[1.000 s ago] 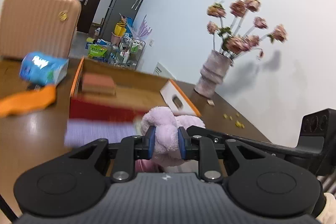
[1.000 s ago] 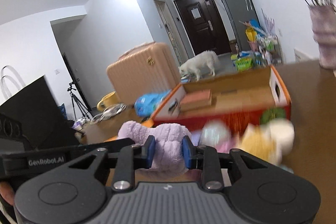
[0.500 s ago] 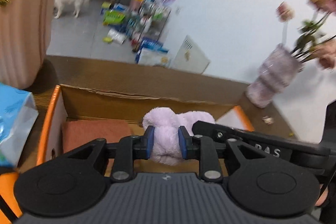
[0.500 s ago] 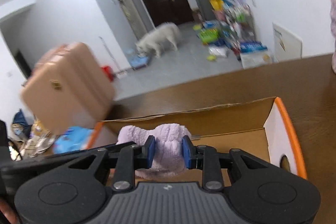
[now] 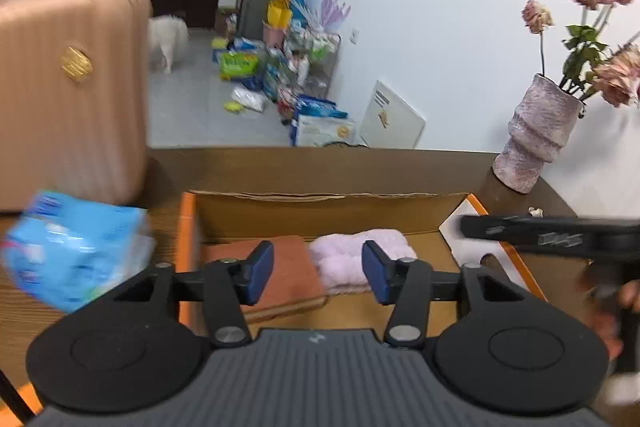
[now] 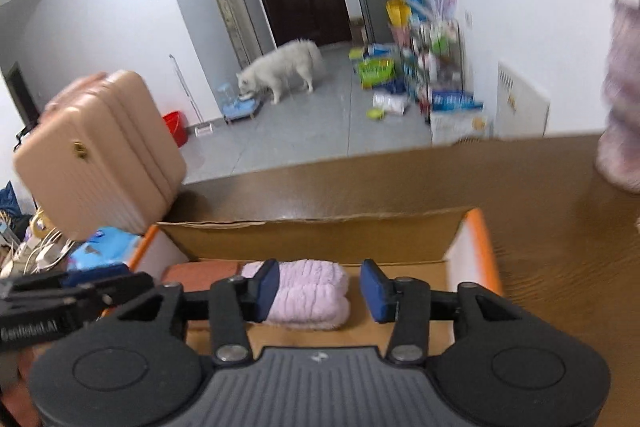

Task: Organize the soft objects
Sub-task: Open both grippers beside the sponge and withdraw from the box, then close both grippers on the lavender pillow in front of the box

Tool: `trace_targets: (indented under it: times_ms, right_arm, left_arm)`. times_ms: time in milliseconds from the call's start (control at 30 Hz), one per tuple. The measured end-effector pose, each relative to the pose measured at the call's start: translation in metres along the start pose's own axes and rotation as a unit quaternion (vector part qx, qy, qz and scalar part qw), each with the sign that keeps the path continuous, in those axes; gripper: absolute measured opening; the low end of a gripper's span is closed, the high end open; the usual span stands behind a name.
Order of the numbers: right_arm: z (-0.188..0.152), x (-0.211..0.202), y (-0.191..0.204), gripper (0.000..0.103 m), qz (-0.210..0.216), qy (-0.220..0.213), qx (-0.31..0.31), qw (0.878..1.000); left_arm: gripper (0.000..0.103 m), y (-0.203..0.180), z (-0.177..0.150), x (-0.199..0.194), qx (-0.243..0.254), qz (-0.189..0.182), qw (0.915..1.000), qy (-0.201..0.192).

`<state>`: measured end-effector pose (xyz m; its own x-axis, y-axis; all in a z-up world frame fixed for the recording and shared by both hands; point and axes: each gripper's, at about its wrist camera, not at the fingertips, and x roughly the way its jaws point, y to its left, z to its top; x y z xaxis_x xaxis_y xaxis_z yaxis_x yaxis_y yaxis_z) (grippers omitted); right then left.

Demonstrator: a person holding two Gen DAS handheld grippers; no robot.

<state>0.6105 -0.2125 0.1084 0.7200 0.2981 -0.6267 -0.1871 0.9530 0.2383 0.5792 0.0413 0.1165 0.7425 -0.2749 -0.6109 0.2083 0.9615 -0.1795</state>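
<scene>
A folded lilac plush cloth lies inside an open cardboard box with orange rims, beside a folded rust-brown cloth. My left gripper is open and empty, just above and in front of the lilac cloth. In the right wrist view the lilac cloth lies on the box floor between the open pads of my right gripper, also empty. The box and the brown cloth show there too. The right gripper's body crosses the left view at right.
The box stands on a brown wooden table. A blue tissue pack lies left of the box, a pink suitcase behind it. A vase of dried flowers stands at the right. A white dog is on the floor beyond.
Both grippers carried the lilac cloth over the box, then opened and let it go. It now lies in the box beside the brown cloth.
</scene>
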Motion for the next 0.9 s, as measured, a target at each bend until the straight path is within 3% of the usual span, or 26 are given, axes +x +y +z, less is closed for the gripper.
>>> trace_targets:
  times_ms: [67,133,167,300,433,567,700,833,900]
  right_arm:
    - [-0.007,-0.041,0.003,0.051,-0.004,-0.013,-0.019,1.0]
    - [-0.012,-0.078,0.0,0.055,-0.011,-0.026,-0.031,0.999]
    - [-0.016,-0.095,-0.001,0.058,-0.015,-0.033,-0.037,0.999]
    - [-0.043,-0.157,-0.002,0.06,-0.034,-0.052,-0.057,0.996]
    - [-0.082,-0.208,0.004,0.063,-0.025,-0.075,-0.073,0.994]
    - [-0.139,-0.258,0.019,0.071,-0.025,-0.123,-0.11,0.986]
    - [-0.203,-0.294,0.033,0.072,-0.016,-0.159,-0.128,0.979]
    - [-0.27,-0.329,0.038,0.075,0.002,-0.18,-0.106,0.978]
    - [-0.305,-0.344,0.042,0.077,-0.006,-0.19,-0.106,0.976]
  left_arm:
    - [0.058,0.0,-0.006,-0.032,0.011,0.02,0.9997,-0.01]
    - [0.075,-0.002,-0.012,-0.062,0.014,0.036,0.9991,-0.019]
    - [0.078,-0.003,-0.019,-0.08,0.012,0.048,0.9985,-0.026]
    - [0.086,-0.011,-0.044,-0.138,0.032,0.078,0.9953,-0.048]
    - [0.089,-0.026,-0.078,-0.191,0.043,0.092,0.9917,-0.079]
    - [0.096,-0.054,-0.132,-0.24,0.082,0.108,0.9826,-0.128]
    - [0.098,-0.085,-0.197,-0.276,0.105,0.093,0.9763,-0.165]
    - [0.102,-0.104,-0.261,-0.304,0.088,0.065,0.9783,-0.176]
    - [0.102,-0.111,-0.291,-0.318,0.082,0.069,0.9779,-0.179]
